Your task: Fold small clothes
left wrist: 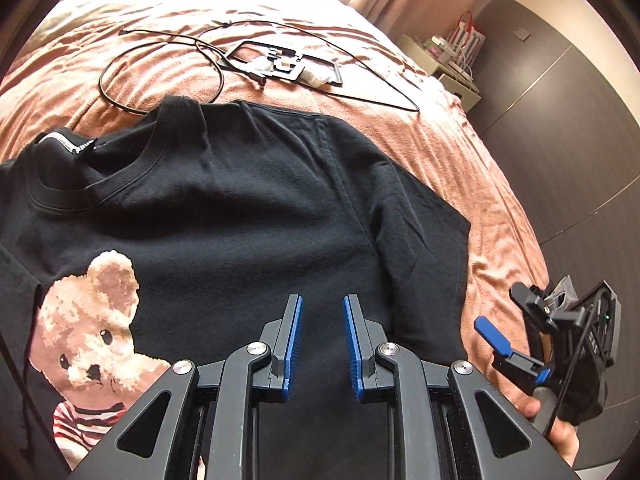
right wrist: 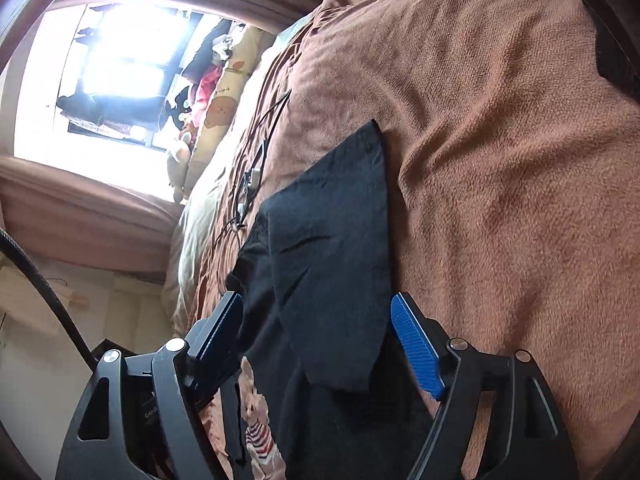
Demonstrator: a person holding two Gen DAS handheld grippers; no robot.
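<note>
A black T-shirt [left wrist: 248, 208] with a teddy-bear print [left wrist: 88, 340] lies face up on the pink bedspread [left wrist: 460, 152], collar toward the far left. My left gripper [left wrist: 323, 340] hovers over the shirt's lower middle, open, with nothing between its blue pads. My right gripper [left wrist: 516, 348], held in a hand, sits at the shirt's right edge by the sleeve. In the right wrist view the right gripper [right wrist: 316, 340] is wide open, and the black sleeve [right wrist: 336, 248] lies between its fingers, not pinched. The bear print [right wrist: 256, 428] shows low in that view.
Beyond the collar, a black cable [left wrist: 160, 40] and a black wire frame with white bits [left wrist: 284, 64] lie on the bed. A bedside table with bags [left wrist: 456, 56] and dark wardrobe doors [left wrist: 560, 100] stand to the right. Pillows [right wrist: 224, 108] and a bright window [right wrist: 112, 72] are at the head.
</note>
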